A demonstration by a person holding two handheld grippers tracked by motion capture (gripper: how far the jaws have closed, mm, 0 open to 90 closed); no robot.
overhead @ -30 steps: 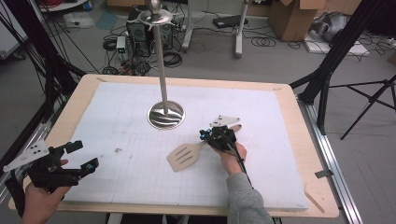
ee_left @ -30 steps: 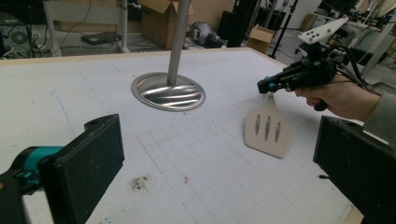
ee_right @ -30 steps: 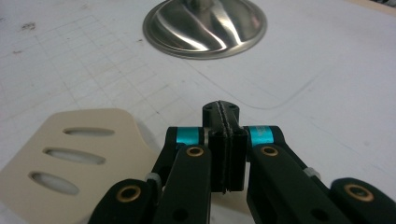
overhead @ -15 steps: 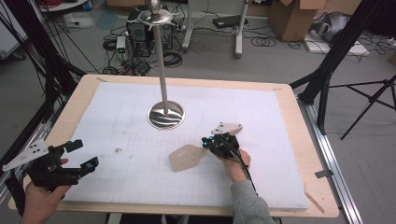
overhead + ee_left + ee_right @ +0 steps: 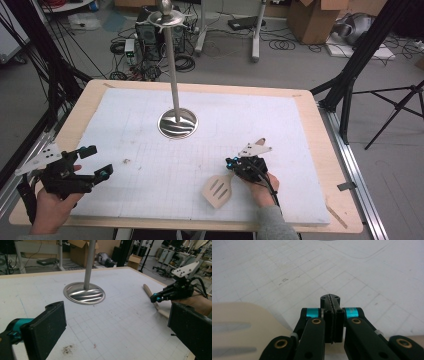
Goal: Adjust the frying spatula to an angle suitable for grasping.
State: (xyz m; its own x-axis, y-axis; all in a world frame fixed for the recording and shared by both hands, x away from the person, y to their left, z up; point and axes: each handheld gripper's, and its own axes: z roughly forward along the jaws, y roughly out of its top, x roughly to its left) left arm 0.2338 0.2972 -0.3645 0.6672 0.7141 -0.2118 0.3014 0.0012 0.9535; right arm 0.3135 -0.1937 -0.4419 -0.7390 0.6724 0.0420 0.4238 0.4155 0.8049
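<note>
High view: the wooden spatula [image 5: 218,190] lies low and right of centre on the white mat [image 5: 280,130], blade toward the bottom left, handle running up-right under the right gripper [image 5: 234,163], whose jaws are pressed together. Left gripper view: the left gripper [image 5: 117,327] gapes wide, and the handle [image 5: 150,293] shows at right. Right gripper view: the slotted blade [image 5: 244,325] sits lower left beside the closed jaws.

Black claws [image 5: 332,312] with teal bands, brass screws, grey sleeve [image 5: 275,226].
</note>
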